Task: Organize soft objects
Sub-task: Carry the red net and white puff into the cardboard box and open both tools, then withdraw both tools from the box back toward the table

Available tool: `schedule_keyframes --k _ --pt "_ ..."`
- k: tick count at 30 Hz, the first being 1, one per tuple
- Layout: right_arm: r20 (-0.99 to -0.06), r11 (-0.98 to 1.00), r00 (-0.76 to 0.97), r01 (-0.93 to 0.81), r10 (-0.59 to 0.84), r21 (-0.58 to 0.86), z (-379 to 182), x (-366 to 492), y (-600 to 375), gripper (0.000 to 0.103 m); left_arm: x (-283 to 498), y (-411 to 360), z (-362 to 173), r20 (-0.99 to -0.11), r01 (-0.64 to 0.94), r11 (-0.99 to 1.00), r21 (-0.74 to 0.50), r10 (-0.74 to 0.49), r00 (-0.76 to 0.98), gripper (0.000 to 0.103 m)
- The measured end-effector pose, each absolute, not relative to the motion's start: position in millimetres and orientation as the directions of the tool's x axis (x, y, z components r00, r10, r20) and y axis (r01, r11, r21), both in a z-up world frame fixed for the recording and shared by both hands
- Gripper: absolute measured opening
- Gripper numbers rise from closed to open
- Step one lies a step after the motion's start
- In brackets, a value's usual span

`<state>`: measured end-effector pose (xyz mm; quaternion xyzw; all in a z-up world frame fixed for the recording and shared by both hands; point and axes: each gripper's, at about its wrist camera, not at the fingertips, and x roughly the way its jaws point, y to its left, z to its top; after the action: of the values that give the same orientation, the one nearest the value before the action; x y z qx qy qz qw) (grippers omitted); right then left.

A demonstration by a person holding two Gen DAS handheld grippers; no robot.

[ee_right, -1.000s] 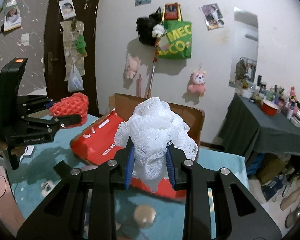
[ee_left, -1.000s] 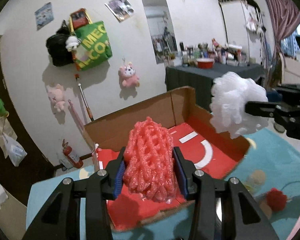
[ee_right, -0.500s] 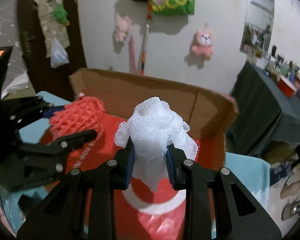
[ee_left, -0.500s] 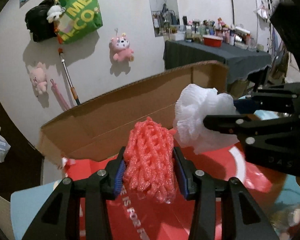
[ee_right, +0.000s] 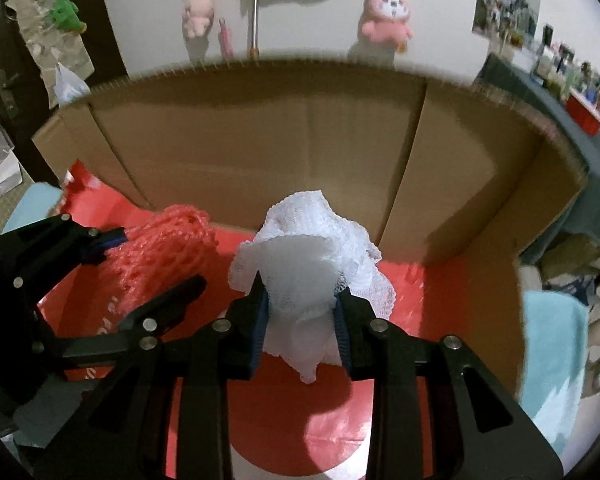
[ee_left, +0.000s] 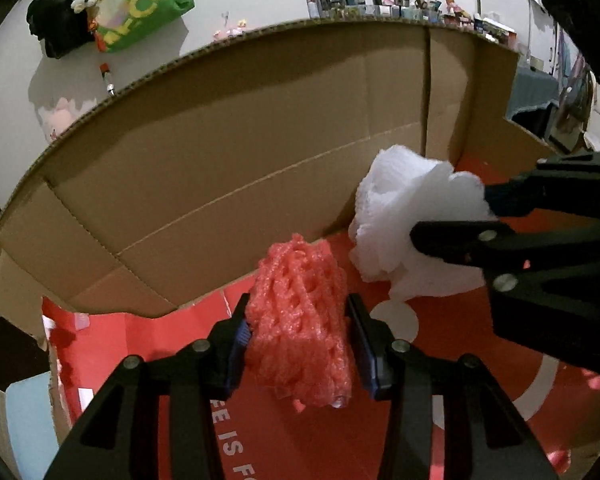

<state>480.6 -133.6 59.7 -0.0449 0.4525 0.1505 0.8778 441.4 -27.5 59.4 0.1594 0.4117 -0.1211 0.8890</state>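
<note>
Right gripper clamped on a white, ruffled mesh bath puff, blue pads pressing its sides. To the left, left gripper pinching a red-pink foam net sleeve. Both held inside an open brown cardboard box above its red printed floor. Behind, a pink plush toy hanging on the white wall.

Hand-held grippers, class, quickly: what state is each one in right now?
Left hand-held gripper: closed on the red foam net.
Right hand-held gripper: closed on the white mesh puff.
</note>
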Motion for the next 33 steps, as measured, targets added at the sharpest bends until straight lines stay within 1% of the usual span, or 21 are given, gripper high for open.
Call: schedule_keyframes --k 3,9,13,17,19,24,28,29,33 --pt "-0.805 0.950 0.545 -0.305 0.233 0.068 60 479 -136 0.034 442 -26 59 -0.774 0.346 0.922 0.174 -0.089 0.627 0.050" --pt "-0.809 0.949 0.537 -0.304 0.240 0.080 62 479 -141 0.036 441 -21 62 -0.777 0.334 0.930 0.152 -0.097 0.621 0.052" --pt "-0.809 0.950 0.535 -0.300 0.241 0.085 62 480 -141 0.039 440 -14 69 -0.772 0.332 0.933 0.141 -0.107 0.627 0.060" --pt "-0.809 0.952 0.534 -0.292 0.244 0.093 63 478 -141 0.041 437 -8 77 -0.767 0.320 0.940 0.120 -0.117 0.631 0.065" --pt "-0.811 0.953 0.532 -0.287 0.245 0.100 64 478 -141 0.044 434 -5 80 -0.766 0.311 0.944 0.112 -0.118 0.632 0.069" --pt "-0.807 0.958 0.540 -0.268 0.237 0.101 72 477 -144 0.055 426 0 88 -0.753 0.298 0.950 0.097 -0.125 0.646 0.077" --pt "-0.798 0.962 0.557 -0.253 0.228 0.099 85 471 -146 0.057 414 3 104 -0.734 0.288 0.955 0.075 -0.143 0.664 0.084" --pt "-0.796 0.963 0.560 -0.250 0.230 0.103 88 469 -147 0.059 409 1 110 -0.726 0.285 0.956 0.073 -0.145 0.673 0.085" --pt "-0.776 0.966 0.588 -0.237 0.229 0.105 107 450 -152 0.061 386 2 137 -0.688 0.273 0.959 0.081 -0.144 0.711 0.092"
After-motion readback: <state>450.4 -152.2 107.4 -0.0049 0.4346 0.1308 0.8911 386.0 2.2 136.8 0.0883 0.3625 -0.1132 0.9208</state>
